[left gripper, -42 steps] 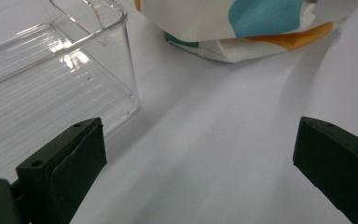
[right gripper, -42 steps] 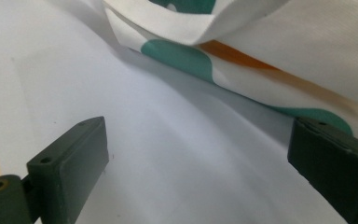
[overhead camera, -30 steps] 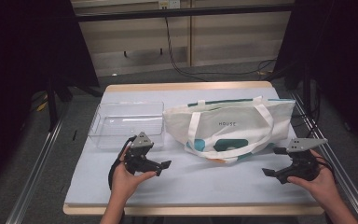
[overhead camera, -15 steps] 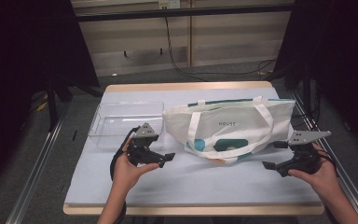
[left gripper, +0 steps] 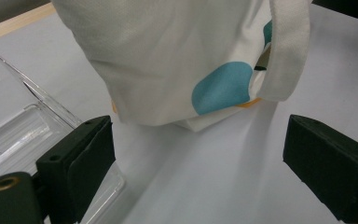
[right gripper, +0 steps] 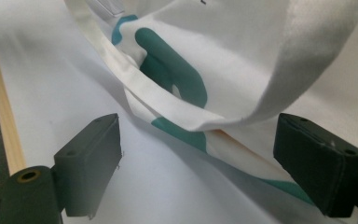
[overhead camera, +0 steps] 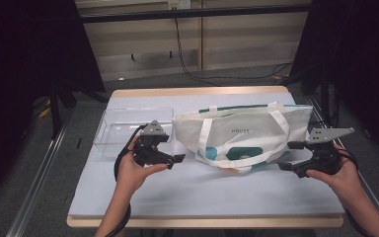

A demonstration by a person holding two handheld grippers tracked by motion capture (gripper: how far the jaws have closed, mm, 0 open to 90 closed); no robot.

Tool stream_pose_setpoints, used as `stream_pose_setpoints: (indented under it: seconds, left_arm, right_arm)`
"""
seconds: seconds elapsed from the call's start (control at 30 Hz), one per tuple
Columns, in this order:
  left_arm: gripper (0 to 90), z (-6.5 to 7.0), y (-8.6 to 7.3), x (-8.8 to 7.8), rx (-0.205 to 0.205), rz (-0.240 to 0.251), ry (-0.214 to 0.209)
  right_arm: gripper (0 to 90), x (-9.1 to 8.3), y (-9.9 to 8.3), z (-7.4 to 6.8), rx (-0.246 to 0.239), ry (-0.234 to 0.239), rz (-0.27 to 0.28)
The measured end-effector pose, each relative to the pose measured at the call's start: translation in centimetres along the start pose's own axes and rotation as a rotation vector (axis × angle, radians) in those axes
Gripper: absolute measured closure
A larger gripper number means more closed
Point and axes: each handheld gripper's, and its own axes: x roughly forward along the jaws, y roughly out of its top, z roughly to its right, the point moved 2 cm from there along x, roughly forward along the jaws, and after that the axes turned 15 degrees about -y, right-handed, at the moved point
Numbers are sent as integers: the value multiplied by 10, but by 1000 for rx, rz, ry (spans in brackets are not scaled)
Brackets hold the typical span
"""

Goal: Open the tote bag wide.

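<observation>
A: Left gripper (overhead camera: 173, 154)?
B: Jaws wide apart, nothing btwn them. Held in the left hand (overhead camera: 134, 170), low over the table (overhead camera: 187, 190), jaws pointing toward the bag's left end. Near it, not touching.

A: Right gripper (overhead camera: 287, 157)?
B: Same. Jaws spread, empty. Right hand (overhead camera: 339, 173) holds it at the bag's right end; grey plate on top. In the right gripper view a strap (right gripper: 279, 79) loops just ahead of the jaws, no contact seen.

A: Bag?
B: White tote bag (overhead camera: 242, 133) w/ teal patches, lying flat at the table's centre, straps across its face. Lettering on the front. In the left gripper view its corner sits just ahead of the jaws, blue patch (left gripper: 221, 86) facing the camera.

A: Anything else?
B: Clear plastic bin (overhead camera: 131, 129) on the table, left of the bag, beyond the left gripper. Contents: can't tell. Its edge is beside the left jaw in the left gripper view. Cables on the floor behind the table.
</observation>
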Motion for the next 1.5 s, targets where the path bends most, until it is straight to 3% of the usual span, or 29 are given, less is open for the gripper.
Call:
stream_pose_setpoints:
  seconds: [0.37,0.5,0.77,1.13,1.5]
  left_arm:
    - [88,-5,12,-2,-4,-5,-8]
    - [88,-6,15,-4,-7,-31,-3]
    - [91,-8,26,-8,2,-29,-9]
    - [95,-9,43,-10,21,-48,-18]
    - [93,-13,55,-14,16,-36,-20]
  right_arm:
    - [188,-2,14,1,-17,30,15]
    - [189,-3,15,5,-2,16,6]
    - [188,-9,16,13,3,-18,5]
    - [190,-12,35,18,-10,-24,19]
    - [189,-11,46,24,-18,-28,21]
